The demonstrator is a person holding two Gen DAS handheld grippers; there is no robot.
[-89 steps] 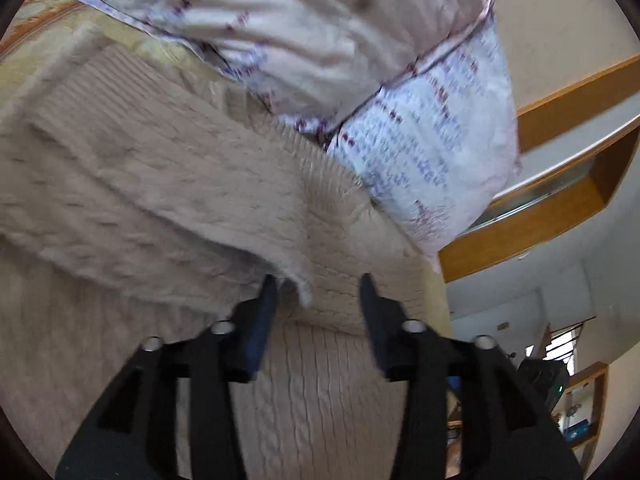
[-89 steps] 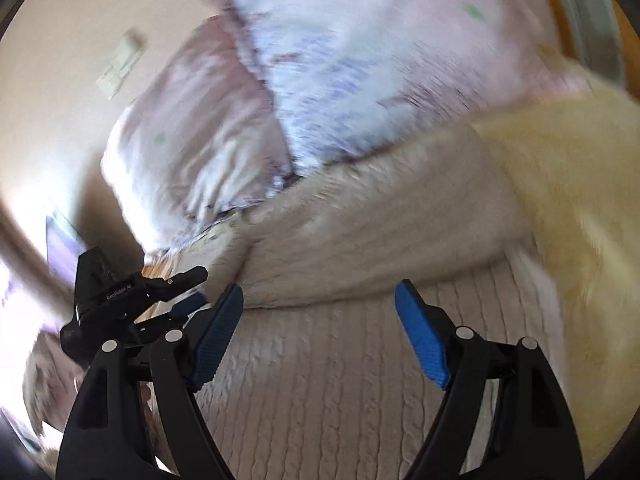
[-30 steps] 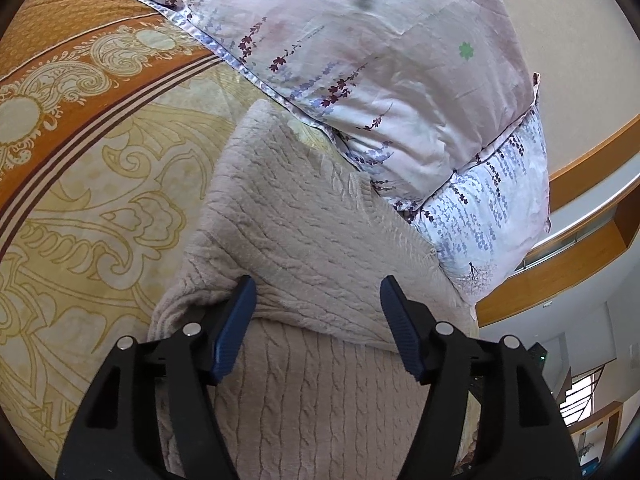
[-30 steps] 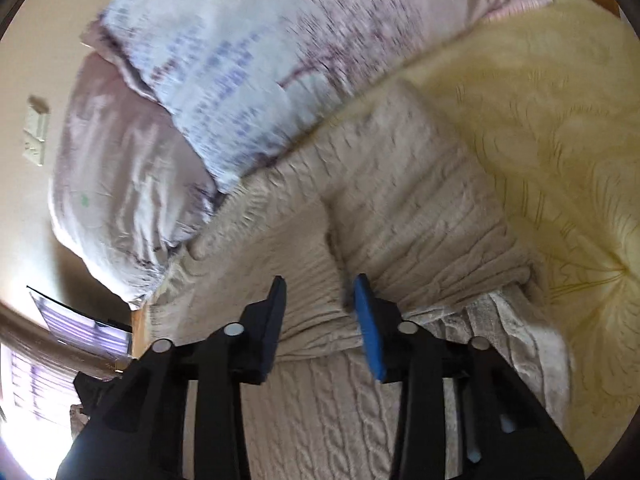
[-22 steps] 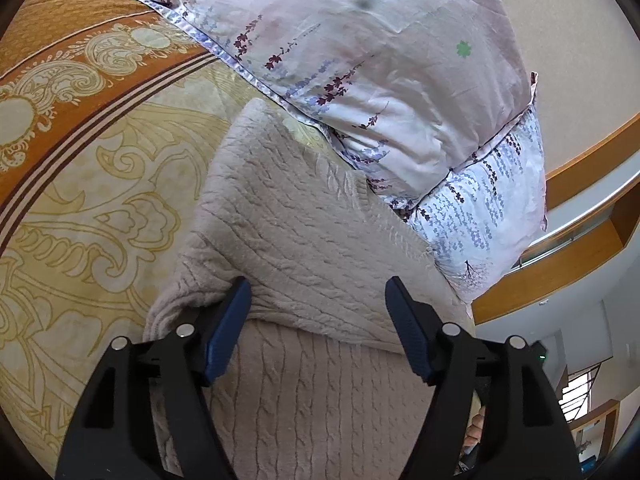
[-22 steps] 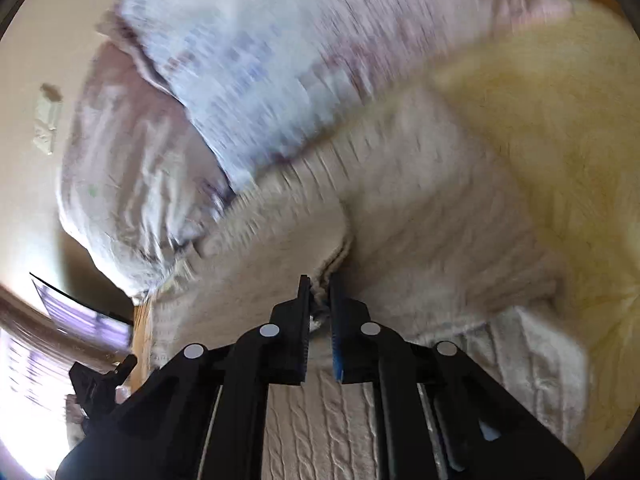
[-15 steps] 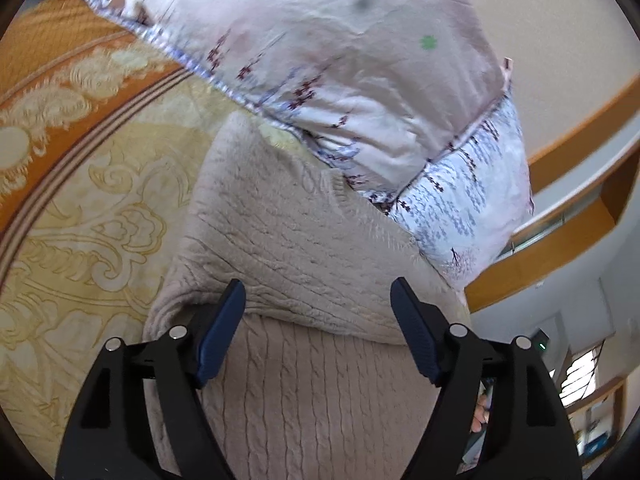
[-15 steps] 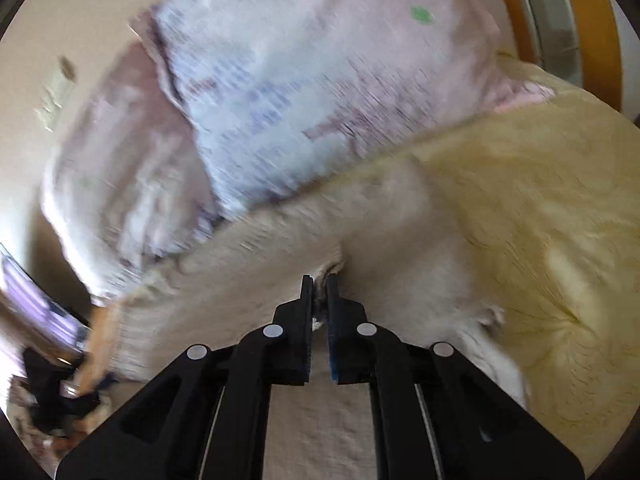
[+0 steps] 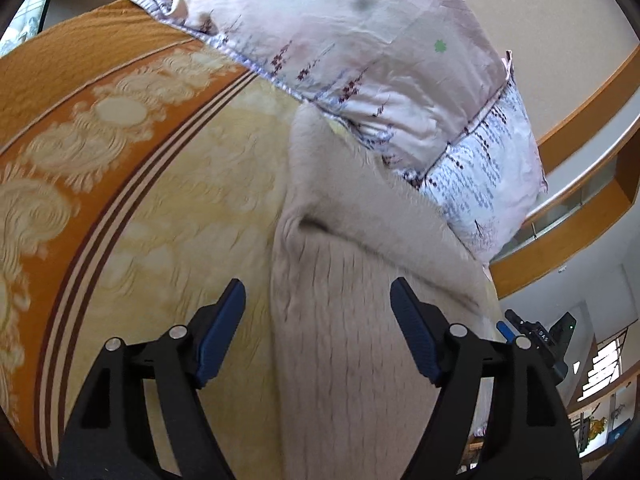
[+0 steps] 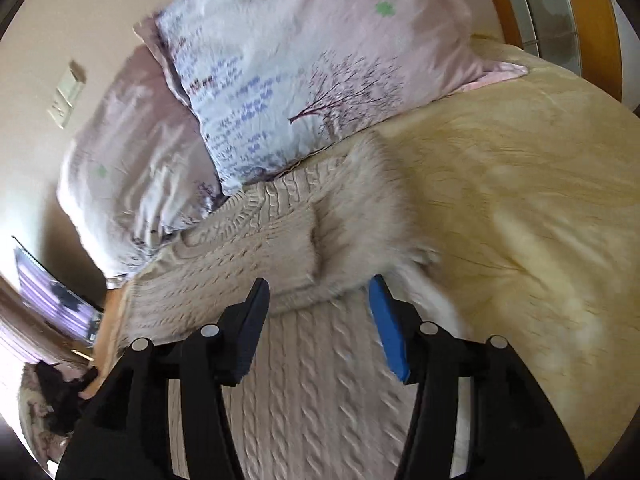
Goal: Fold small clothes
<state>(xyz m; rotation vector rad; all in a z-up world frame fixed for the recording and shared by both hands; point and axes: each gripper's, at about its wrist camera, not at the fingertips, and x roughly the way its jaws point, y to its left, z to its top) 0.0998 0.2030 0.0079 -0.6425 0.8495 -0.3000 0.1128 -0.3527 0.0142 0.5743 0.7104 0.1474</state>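
Two grippers, both with fingers spread and nothing pinched. Left gripper (image 9: 316, 328) hangs over the sweater (image 9: 360, 300), whose left edge runs up between the fingers; the left finger sits over bare bedspread (image 9: 168, 208), the right over knit. Right gripper (image 10: 318, 322) is above the sweater (image 10: 304, 380) too, both fingers over knit, just short of a folded-over sleeve (image 10: 260, 256) lying across the body.

Sweater: beige cable knit, flat on the bed, top end tucked against the two pillows (image 10: 288, 72).

Left view only: orange patterned border (image 9: 72, 128) of the bedspread with brown stripes, wooden rail (image 9: 580, 100) on the wall, part of the other gripper (image 9: 540, 332) at far right edge, shelves low right. The fold reads as a single ridge here, motion-blurred.

Right view only: knit texture sharp enough to see the cuff ribbing on the sleeve, tree print on the front pillow, wall switch (image 10: 66, 96), screen (image 10: 52, 300) low left, headboard (image 10: 552, 12) top right. Sweater's right edge is blurred.
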